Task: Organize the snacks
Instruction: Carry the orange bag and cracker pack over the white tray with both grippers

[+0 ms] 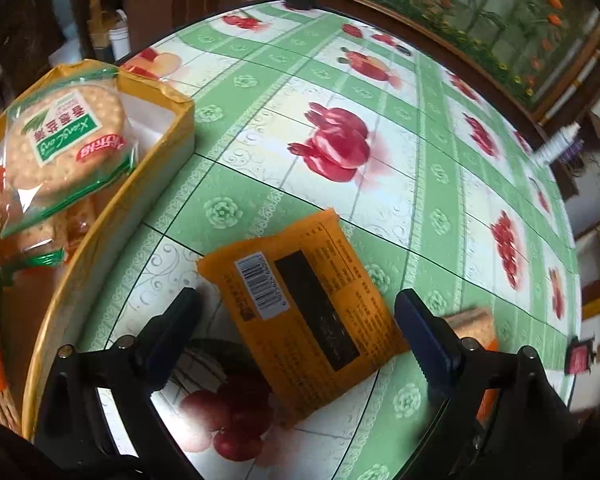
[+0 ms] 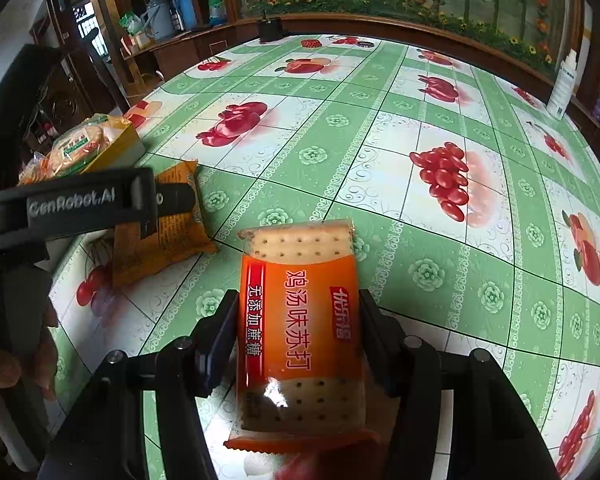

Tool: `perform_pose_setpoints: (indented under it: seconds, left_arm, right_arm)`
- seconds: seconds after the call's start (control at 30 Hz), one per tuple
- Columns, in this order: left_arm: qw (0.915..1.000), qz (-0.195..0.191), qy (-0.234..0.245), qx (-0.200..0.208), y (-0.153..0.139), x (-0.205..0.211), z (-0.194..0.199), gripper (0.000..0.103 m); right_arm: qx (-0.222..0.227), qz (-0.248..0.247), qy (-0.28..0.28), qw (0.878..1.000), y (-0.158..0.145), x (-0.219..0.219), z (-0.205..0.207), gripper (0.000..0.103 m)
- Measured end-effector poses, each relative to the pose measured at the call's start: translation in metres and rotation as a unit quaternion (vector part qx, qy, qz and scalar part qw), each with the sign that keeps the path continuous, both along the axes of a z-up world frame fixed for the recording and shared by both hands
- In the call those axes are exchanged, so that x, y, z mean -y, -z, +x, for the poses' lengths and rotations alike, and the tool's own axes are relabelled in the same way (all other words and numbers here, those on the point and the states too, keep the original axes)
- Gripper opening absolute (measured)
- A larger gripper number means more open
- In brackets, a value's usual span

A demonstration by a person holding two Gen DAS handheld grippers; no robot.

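An orange snack packet [image 1: 312,320] lies label-down on the green fruit-print tablecloth [image 1: 340,120]. My left gripper [image 1: 296,312] is open, its fingers either side of the packet and just above it. The packet also shows in the right wrist view [image 2: 164,232], partly under the left gripper. My right gripper [image 2: 296,320] is shut on an orange soda cracker pack [image 2: 300,328], held just above the table. A corner of that pack shows in the left wrist view [image 1: 474,326]. A yellow box [image 1: 148,168] at the left holds round cracker packs [image 1: 64,140].
The yellow box also shows in the right wrist view [image 2: 112,148] at the table's left edge. A white bottle [image 2: 562,88] stands at the far right edge. A small black object [image 2: 270,28] sits at the far edge. Wooden cabinets stand behind.
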State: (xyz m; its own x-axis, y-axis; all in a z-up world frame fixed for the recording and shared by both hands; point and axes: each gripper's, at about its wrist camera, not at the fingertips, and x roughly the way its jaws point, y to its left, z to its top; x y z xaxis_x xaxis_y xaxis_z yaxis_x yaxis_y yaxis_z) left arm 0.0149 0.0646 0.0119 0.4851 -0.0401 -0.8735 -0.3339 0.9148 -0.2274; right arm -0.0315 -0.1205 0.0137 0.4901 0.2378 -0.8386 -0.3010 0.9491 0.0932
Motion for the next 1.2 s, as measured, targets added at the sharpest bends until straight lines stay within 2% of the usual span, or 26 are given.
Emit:
perform_pose_setpoints:
  seconds: [0.1,0.27,0.37,0.4,0.43,0.47,0.53,0.83,0.93,1.2]
  left_arm:
    - [0.9988,0.042,-0.006,-0.023,0.003,0.013,0.007,0.098]
    - [0.9946,0.093,0.024,-0.039,0.009,0.029,0.010,0.100]
    - [0.9973,0.070,0.019,-0.011,0.006,0.024,0.000,0.098]
    - [0.9973,0.070,0.023,-0.004,0.004,0.024,-0.004,0.095]
    - [0.9968,0.074,0.030,0.001,0.003,0.026,-0.007,0.085]
    - [0.9960,0.081,0.038,0.005,0.001,0.028,-0.010,0.081]
    - [0.9961,0.071,0.051,0.016,-0.001,0.027,-0.019,0.077]
    - [0.9956,0.044,0.077,0.032,-0.004,0.014,-0.036,0.077]
    - [0.9937,0.060,0.080,0.050,-0.013,0.013,-0.041,0.076]
    - [0.9889,0.079,0.083,0.095,-0.045,0.001,-0.062,0.076]
  right_arm:
    - [-0.003,0.006,-0.001,1.000,0.000,0.002,0.001,0.057]
    - [-0.003,0.015,-0.004,1.000,0.000,0.004,0.001,0.057]
    - [-0.003,0.023,-0.006,1.000,0.000,0.006,0.001,0.055]
    - [-0.003,0.019,-0.008,1.000,0.000,0.006,0.001,0.054]
    - [-0.003,0.018,-0.010,1.000,0.000,0.006,0.001,0.053]
    - [-0.004,0.017,-0.014,1.000,0.000,0.005,0.000,0.053]
    - [-0.003,0.018,-0.015,1.000,0.000,0.005,0.000,0.053]
    - [-0.006,0.053,-0.002,0.999,-0.001,0.010,0.002,0.052]
    - [-0.006,0.074,0.007,0.997,-0.005,0.014,-0.001,0.052]
    - [0.001,0.086,0.002,0.996,-0.018,0.005,-0.005,0.052]
